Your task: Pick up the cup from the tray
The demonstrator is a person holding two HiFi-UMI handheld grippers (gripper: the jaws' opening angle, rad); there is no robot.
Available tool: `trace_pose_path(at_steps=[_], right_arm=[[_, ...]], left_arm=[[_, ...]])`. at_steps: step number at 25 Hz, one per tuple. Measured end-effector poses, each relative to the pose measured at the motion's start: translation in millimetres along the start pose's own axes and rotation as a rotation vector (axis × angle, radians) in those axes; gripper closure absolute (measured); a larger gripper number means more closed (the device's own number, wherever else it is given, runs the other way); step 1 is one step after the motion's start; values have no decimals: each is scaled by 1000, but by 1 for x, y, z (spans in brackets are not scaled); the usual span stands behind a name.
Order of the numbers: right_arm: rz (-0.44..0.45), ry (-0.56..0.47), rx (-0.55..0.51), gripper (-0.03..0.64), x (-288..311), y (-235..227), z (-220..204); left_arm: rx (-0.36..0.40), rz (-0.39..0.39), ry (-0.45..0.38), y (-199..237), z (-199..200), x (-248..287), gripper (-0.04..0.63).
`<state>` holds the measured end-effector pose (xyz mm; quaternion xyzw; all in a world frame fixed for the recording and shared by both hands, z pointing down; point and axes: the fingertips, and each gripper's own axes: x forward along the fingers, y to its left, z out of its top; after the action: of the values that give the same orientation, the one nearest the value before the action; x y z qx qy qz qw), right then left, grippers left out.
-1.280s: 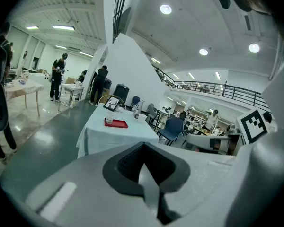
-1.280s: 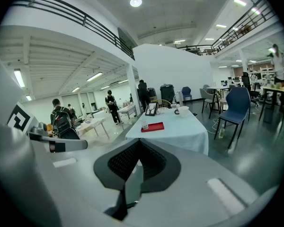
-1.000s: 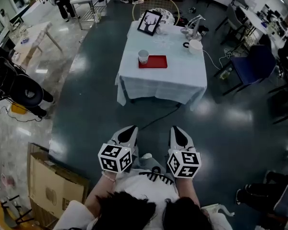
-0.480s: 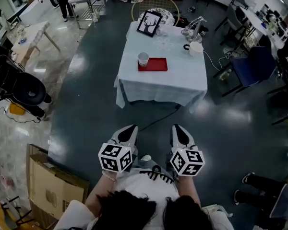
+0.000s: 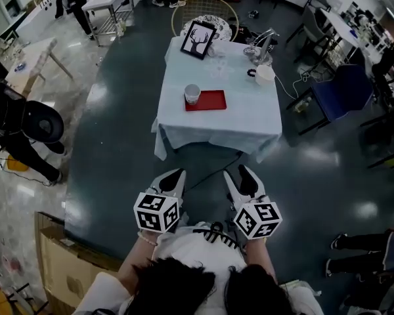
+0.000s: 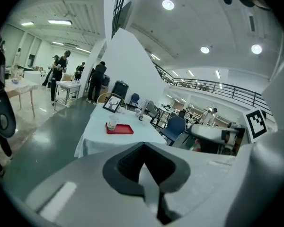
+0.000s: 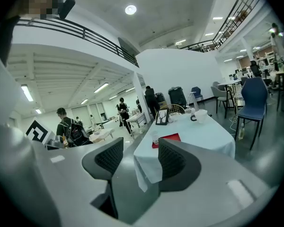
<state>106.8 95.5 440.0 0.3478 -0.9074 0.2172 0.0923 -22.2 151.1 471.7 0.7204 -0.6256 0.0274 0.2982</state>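
Observation:
A white cup (image 5: 192, 94) stands on the left end of a red tray (image 5: 207, 100), on a table with a pale blue cloth (image 5: 243, 120) well ahead of me. Both grippers hang low over the dark floor, far short of the table. My left gripper (image 5: 173, 178) is shut with nothing in it. My right gripper (image 5: 241, 176) is open and empty. The left gripper view shows the cup (image 6: 112, 123) and tray (image 6: 121, 129) far beyond its closed pads (image 6: 143, 162). In the right gripper view the cup (image 7: 154, 138) and tray (image 7: 168, 138) show between the spread pads (image 7: 138, 162).
On the table behind the tray are a framed deer picture (image 5: 197, 39), a white mug (image 5: 264, 75) and a desk lamp (image 5: 260, 43). A blue chair (image 5: 339, 92) stands right of the table, a round wire chair (image 5: 204, 10) behind it, and a cardboard box (image 5: 60, 268) at my left. A cable (image 5: 210, 169) runs across the floor.
The table has drawn a little nearer in the head view. My right gripper's jaws have spread apart; the left gripper stays shut.

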Motion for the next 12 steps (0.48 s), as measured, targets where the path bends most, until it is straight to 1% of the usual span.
trace_pose_path(at_steps=[2,5,8,10,12], right_arm=[[-7,0,-6,342,14,0,4],[-5,4,-25,257,34,4,11],[1,13,-38,217,56,11,14],[-8,11,-53,192,69,17,16],[-19,5,-67,183,81,20,19]], left_arm=[[0,-16,2,9,10,8,595],[20,2,3,29,27,17,595],[36,29,16,52,40,22,595],[38,26,23,65,45,24,595],[40,15,27,75,50,27,595]])
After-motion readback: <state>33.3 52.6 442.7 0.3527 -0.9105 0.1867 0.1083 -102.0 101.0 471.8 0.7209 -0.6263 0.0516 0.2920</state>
